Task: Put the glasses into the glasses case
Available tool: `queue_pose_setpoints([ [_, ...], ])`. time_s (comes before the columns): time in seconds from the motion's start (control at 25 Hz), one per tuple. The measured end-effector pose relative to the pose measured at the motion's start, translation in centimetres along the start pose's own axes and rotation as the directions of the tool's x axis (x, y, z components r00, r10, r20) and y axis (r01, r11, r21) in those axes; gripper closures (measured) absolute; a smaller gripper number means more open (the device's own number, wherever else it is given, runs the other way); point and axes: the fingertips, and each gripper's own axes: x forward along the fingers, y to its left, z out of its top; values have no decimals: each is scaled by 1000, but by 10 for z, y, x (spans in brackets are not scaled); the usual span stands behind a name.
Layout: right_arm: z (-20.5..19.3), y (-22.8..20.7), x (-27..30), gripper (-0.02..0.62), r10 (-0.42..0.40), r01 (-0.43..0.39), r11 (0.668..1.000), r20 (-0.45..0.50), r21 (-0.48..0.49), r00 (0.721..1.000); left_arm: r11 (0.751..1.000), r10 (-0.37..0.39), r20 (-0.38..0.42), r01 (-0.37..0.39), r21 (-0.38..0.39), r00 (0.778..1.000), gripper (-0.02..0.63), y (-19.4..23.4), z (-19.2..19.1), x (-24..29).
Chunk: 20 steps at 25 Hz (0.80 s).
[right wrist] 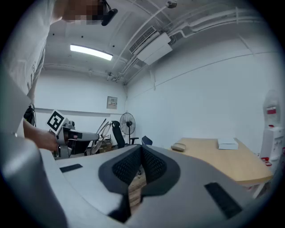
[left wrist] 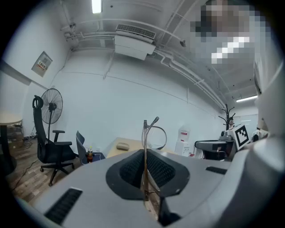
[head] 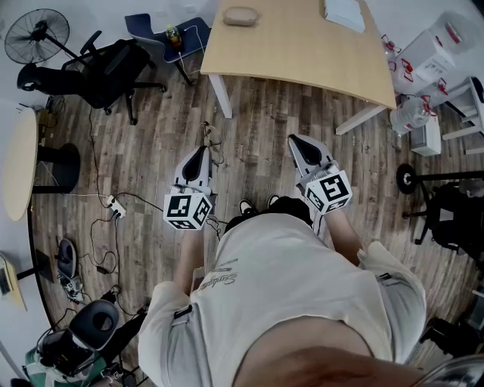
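Wood-plank floor [head: 151, 151] lies under us, and the pale tabletop [head: 302, 53] stands ahead with open floor between us and its near edge. We hold both tongs out level in front of the body. The left tongs [left wrist: 144, 156] are closed on the glasses [left wrist: 145, 138], whose thin frame stands upright between the pads with a lens rim above them. The right tongs [right wrist: 141, 151] are closed too, with nothing between them. The glasses case [head: 240, 15] rests well apart from both, at the tabletop's far edge. It is ahead and a little right of the left tongs [head: 200, 151], and ahead and left of the right tongs [head: 299, 142]. Its long axis runs across our view. We judge the left tongs slightly nearer in line, so the coming move is forward to the tabletop.
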Motion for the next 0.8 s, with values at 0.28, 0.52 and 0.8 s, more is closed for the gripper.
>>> queue_pose_setpoints([
  [0.28, 7, 7, 7, 601, -19, 19, 1000, 6, -18, 1000, 1000, -19, 11, 19, 0, 1000, 580, 10, 5, 0],
  [0.52, 17, 12, 15, 601, -18, 20, 999, 41, -29, 999, 1000, -25, 29, 25, 0, 999, 580, 19, 9, 2],
  [0.8, 7, 14, 26, 600, -21, 21, 1000, -4, -11, 1000, 999, -20, 0, 20, -37, 1000, 580, 31, 6, 9],
])
